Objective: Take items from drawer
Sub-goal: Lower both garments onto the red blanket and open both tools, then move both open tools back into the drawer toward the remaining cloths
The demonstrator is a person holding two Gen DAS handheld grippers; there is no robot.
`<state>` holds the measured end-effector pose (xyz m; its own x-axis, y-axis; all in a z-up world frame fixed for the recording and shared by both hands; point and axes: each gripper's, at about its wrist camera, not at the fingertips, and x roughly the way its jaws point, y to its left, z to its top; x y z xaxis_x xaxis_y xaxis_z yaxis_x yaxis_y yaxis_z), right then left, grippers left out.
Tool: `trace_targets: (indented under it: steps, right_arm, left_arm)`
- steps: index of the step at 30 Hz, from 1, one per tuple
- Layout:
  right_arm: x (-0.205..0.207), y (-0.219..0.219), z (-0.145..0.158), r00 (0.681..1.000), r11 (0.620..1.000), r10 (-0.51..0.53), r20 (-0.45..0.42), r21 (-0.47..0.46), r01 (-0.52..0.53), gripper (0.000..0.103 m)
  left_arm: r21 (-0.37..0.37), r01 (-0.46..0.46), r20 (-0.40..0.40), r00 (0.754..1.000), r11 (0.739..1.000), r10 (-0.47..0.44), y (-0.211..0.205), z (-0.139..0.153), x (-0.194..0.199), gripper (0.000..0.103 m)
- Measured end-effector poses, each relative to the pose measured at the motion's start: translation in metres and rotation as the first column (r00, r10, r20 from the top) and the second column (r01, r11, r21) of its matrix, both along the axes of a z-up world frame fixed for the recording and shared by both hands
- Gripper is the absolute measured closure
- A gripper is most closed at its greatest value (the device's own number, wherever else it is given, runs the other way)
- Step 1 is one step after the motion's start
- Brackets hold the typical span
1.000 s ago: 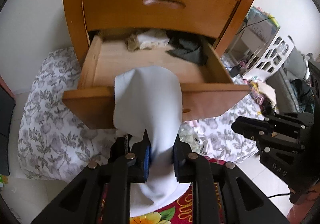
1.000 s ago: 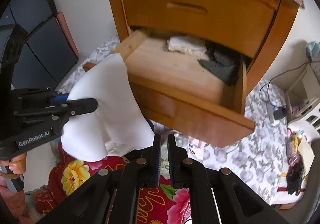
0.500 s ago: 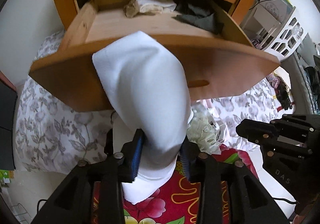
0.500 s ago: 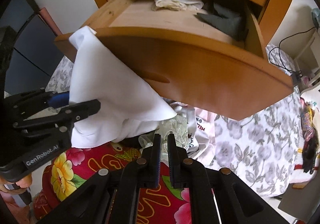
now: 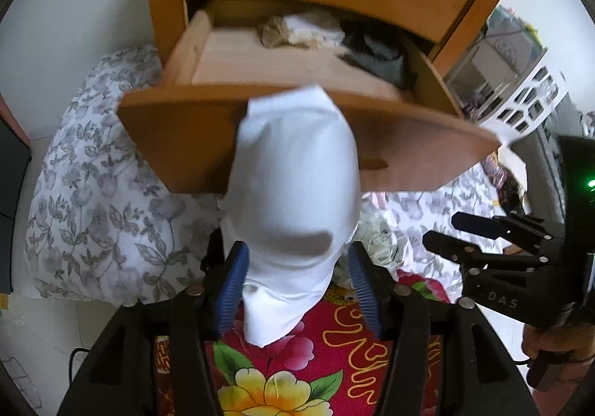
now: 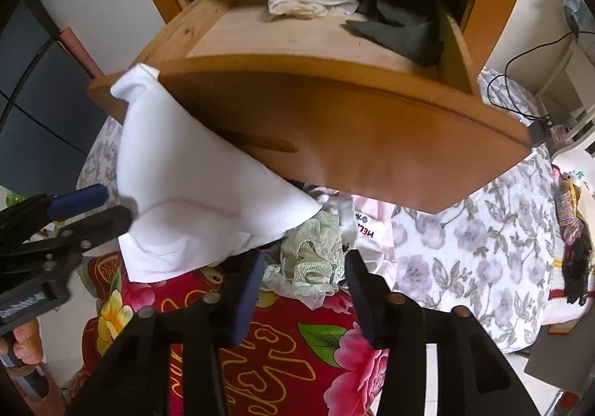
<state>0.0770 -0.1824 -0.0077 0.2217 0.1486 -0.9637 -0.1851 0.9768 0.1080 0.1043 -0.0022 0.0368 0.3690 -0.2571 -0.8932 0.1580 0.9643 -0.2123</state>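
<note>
Now, white cloth [image 5: 293, 193]: out of the open orange wooden drawer [image 5: 223, 141], hanging between the left tool [image 5: 297, 289]'s blue pads, above a red flowered blanket [image 5: 279, 379].
Left tool: jaws just widened, pads clear, likely dropping it.
Right tool [image 6: 303, 286]: just spread, empty, above pale lace fabric [image 6: 316, 248].
Drawer: a cream bundle [image 6: 308, 1] and a dark garment [image 6: 401, 33] remain.

The white cloth [image 5: 293, 193] hides part of the drawer front [image 5: 178, 141]; the dark garment [image 6: 405, 33] runs back under the cabinet.
</note>
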Motion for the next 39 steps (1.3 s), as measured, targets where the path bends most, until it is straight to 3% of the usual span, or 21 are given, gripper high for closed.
trace_targets:
  steps: [5, 8, 14, 17, 25, 27, 39]
  right_arm:
    - [-0.004, 0.004, 0.017, 0.999, 1.000, -0.006, 0.036, 0.008, 0.006, 0.040]
    - [-0.007, 0.005, 0.025, 0.998, 1.000, -0.021, 0.054, 0.017, 0.020, 0.030]
    - [-0.011, 0.001, 0.035, 0.995, 0.997, -0.062, 0.082, 0.046, 0.058, 0.011]
    - [-0.011, -0.006, 0.036, 0.991, 0.994, -0.095, 0.091, 0.054, 0.091, 0.001]
    - [-0.007, -0.023, 0.038, 0.979, 0.984, -0.167, 0.114, 0.082, 0.158, 0.000]
    - [-0.007, -0.026, 0.039, 0.977, 0.983, -0.173, 0.123, 0.090, 0.162, 0.000]
    - [0.000, -0.025, 0.060, 0.968, 0.988, -0.136, 0.211, 0.101, 0.117, 0.000]
  left_arm:
    - [-0.001, -0.037, 0.077, 0.996, 0.999, 0.037, 0.011, 0.022, -0.005, 0.033]
    - [0.026, -0.072, 0.092, 0.993, 0.997, 0.070, 0.016, 0.022, -0.005, 0.023]
    - [0.037, -0.121, 0.074, 0.990, 0.992, 0.118, 0.023, 0.011, -0.003, 0.022]
    - [0.042, -0.141, 0.074, 0.988, 0.989, 0.137, 0.024, 0.007, -0.003, 0.010]
    - [0.024, -0.153, 0.083, 0.985, 0.988, 0.150, 0.027, 0.006, -0.002, 0.008]
    - [0.016, -0.154, 0.088, 0.984, 0.988, 0.152, 0.027, 0.007, -0.001, 0.002]
    - [-0.050, -0.128, 0.195, 0.972, 0.991, 0.135, 0.034, 0.039, 0.024, 0.002]
